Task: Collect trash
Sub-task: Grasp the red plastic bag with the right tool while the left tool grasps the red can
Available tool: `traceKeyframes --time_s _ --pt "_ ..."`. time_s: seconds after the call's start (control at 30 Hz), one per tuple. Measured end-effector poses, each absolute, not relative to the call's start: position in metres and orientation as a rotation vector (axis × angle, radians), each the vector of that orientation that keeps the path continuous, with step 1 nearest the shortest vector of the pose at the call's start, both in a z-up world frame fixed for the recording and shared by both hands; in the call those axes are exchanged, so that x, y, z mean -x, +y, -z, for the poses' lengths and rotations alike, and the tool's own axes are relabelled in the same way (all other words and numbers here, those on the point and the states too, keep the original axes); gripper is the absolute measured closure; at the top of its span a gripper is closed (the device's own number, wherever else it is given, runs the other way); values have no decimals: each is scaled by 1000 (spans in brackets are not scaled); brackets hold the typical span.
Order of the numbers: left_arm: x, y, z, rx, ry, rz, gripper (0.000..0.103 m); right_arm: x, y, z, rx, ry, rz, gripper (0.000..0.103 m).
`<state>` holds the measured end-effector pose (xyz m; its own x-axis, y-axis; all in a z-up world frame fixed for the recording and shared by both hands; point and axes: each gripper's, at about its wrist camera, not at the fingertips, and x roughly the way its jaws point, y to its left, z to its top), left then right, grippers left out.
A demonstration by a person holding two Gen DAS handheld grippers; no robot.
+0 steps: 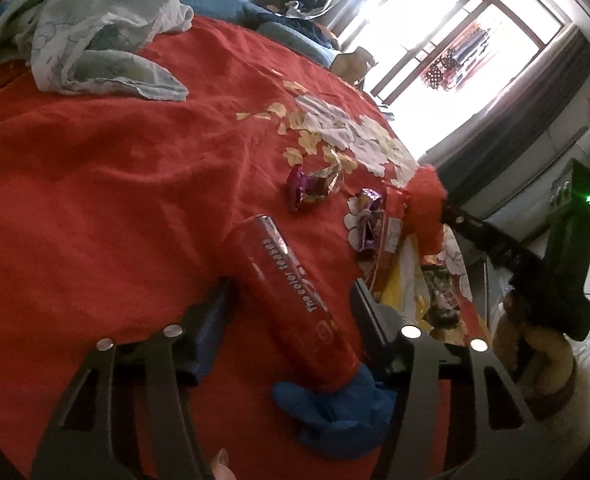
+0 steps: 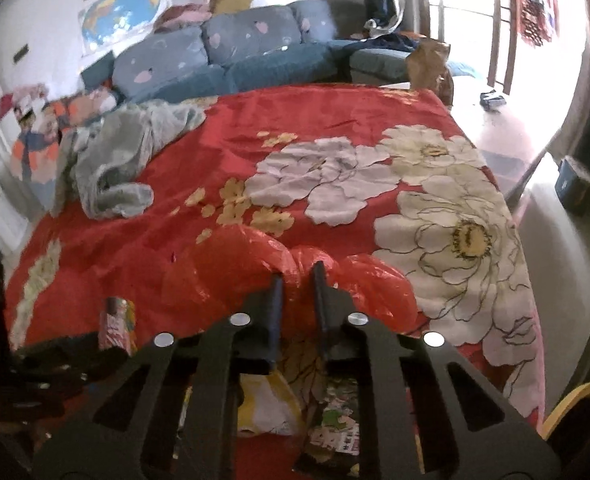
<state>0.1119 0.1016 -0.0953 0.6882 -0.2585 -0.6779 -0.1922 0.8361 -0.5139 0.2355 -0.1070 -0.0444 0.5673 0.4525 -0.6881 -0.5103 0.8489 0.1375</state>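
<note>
Left tongs [image 1: 291,300] straddle glossy red cylinder [image 1: 291,280]; right tongs [image 2: 297,276] pinch crinkly red bag [image 2: 255,276].

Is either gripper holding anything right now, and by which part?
Right gripper is shut on the red plastic bag, pinching its bunched upper edge. Left gripper straddles the red bottle around its middle; its fingers do not visibly press it.

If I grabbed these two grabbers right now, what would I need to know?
Left gripper: jaws either side of the red tube with the blue cap; the grip is not clear.
Right gripper: shut on the rim of the red plastic bag.
On the red bedspread: two foil wrappers past the tube, more packets by the bag.
Done: bag in hand. Left: tube, wrappers, packets.
</note>
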Motion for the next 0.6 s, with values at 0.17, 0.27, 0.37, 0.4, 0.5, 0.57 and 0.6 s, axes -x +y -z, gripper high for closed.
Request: traceKeyframes --time_s 0.17,0.27,0.37,0.4,0.5,0.57,0.6 --pt "-118 104 100 622 844 55 65 -235 -126 32 16 744 -550 96" --pt "-119 104 96 625 829 56 70 -232 -138 21 -15 709 -545 96" --pt "-118 102 82 606 785 63 72 -229 -147 14 -33 691 -546 96" --pt "-117 101 76 595 770 66 73 -226 -150 11 -37 683 -548 96" --pt "-116 97 61 568 732 75 73 -220 -157 5 -52 665 -551 96" --pt "-116 93 49 548 705 83 73 -214 -161 1 -60 654 -553 96" --pt "-115 90 44 537 693 87 73 -210 -163 -1 -64 647 -554 96"
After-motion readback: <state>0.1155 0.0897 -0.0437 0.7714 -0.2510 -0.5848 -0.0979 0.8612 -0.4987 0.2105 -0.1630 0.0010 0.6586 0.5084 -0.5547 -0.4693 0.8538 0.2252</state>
